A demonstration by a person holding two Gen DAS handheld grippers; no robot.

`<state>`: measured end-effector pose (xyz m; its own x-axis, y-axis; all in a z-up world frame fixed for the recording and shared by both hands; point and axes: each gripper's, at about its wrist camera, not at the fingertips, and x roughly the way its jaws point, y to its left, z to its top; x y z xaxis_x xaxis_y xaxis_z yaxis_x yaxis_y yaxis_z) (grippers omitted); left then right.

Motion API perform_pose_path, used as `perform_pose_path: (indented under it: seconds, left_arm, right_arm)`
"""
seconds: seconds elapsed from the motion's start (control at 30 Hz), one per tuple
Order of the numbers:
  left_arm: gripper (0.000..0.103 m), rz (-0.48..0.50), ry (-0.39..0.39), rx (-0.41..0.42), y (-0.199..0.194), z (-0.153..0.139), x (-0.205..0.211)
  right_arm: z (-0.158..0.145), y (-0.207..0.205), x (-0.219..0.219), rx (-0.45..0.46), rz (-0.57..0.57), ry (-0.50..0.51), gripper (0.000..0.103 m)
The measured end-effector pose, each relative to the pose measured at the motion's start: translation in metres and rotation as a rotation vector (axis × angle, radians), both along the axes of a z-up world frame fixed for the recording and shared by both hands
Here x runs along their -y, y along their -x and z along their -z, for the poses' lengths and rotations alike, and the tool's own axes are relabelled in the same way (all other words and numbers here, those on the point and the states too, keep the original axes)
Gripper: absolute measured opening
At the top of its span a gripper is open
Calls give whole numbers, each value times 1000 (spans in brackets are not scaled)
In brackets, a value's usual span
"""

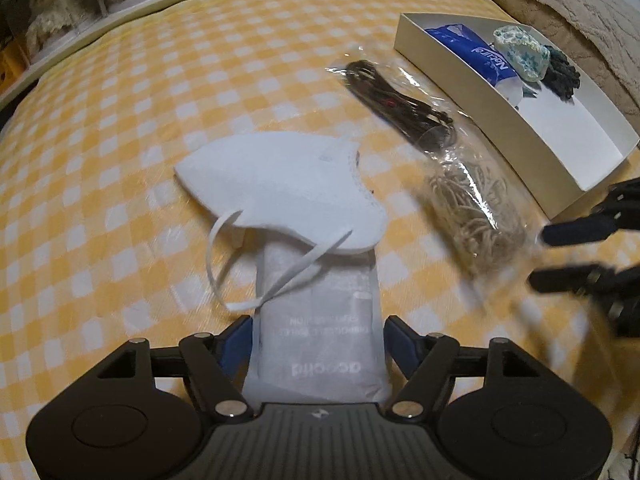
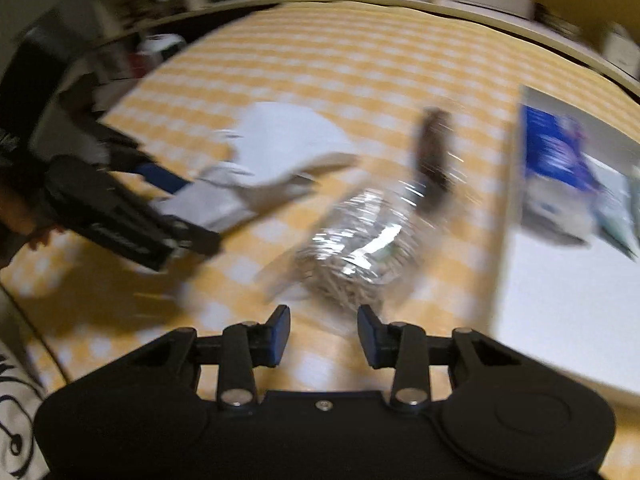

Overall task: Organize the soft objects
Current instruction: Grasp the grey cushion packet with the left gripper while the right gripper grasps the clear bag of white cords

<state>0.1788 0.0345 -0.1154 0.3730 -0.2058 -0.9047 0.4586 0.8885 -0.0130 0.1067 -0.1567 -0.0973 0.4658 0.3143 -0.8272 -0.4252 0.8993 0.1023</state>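
Over the checked cloth (image 2: 360,60), right gripper (image 2: 323,330) points steeply down.

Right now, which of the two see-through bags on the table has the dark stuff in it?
The far bag, beside the box. It holds dark cords; the near bag holds pale tan loops.

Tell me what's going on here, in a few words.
A person with a gripper in each hand is sorting soft items into a white box on a yellow checked cloth. The left gripper has a white packet between its fingers, with a face mask lying across the packet's far end. The right gripper is open, near a clear bag of string. The box already holds a blue pack and other items.
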Motion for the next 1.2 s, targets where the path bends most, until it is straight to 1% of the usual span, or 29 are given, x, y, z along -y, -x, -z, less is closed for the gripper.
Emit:
perform_pose_path:
  seconds: [0.1, 0.13, 0.17, 0.2, 0.23, 0.27, 0.33, 0.43, 0.53, 0.63, 0.77, 0.83, 0.9, 0.93, 0.97, 1.0, 1.07, 1.13, 1.2]
  left_arm:
    - [72, 6, -13, 18, -1, 2, 5]
    - [72, 2, -12, 23, -2, 2, 6]
    - [72, -6, -9, 28, -4, 2, 6]
    - [72, -15, -5, 30, -5, 2, 6]
    - [72, -28, -1, 34, -7, 3, 6]
    - [72, -39, 1, 39, -9, 3, 6]
    - [72, -62, 6, 49, -13, 4, 7]
    - [70, -74, -2, 57, -16, 5, 10]
    - [66, -69, -25, 53, -19, 6, 16]
    - [63, -48, -33, 51, -21, 6, 19]
    - [61, -48, -26, 50, -21, 6, 19]
    - [58, -59, -17, 48, -22, 6, 19]
    - [56, -77, 0, 44, -23, 6, 16]
    - [56, -89, 14, 41, -24, 5, 14]
    - [56, -109, 33, 37, -24, 4, 11]
    - [55, -132, 58, 30, -24, 3, 8]
    - [55, -181, 125, 14, -25, 1, 1]
    - [55, -221, 193, 0, -25, -1, -5]
    - [55, -253, 262, -9, -23, -4, -9]
  right_arm:
    - [-5, 1, 18, 2, 99, -8, 41]
    - [-9, 3, 23, 18, 120, -40, 43]
    - [-14, 5, 27, 35, 129, -76, 50]
    - [-20, 6, 30, 61, 143, -120, 54]
    - [-24, 6, 30, 85, 157, -139, 64]
    - [-27, 6, 29, 108, 172, -149, 72]
    - [-28, 2, 26, 113, 204, -158, 76]
    - [-19, -6, 20, 55, 248, -177, 76]
    - [-11, -15, 17, 16, 298, -163, 77]
    - [-3, -30, 15, -4, 355, -150, 80]
    - [5, -40, 8, -38, 362, -173, 80]
    - [8, -42, 4, -34, 356, -142, 79]
    - [11, -43, 0, -24, 328, -104, 77]
    - [11, -42, -2, -14, 305, -91, 71]
    - [11, -41, -3, -8, 288, -81, 66]
    - [11, -40, -4, -1, 278, -76, 63]
    - [9, -38, -1, 2, 261, -103, 58]
    - [5, -36, 3, 5, 252, -133, 56]
    - [-3, -34, 3, 32, 246, -143, 55]
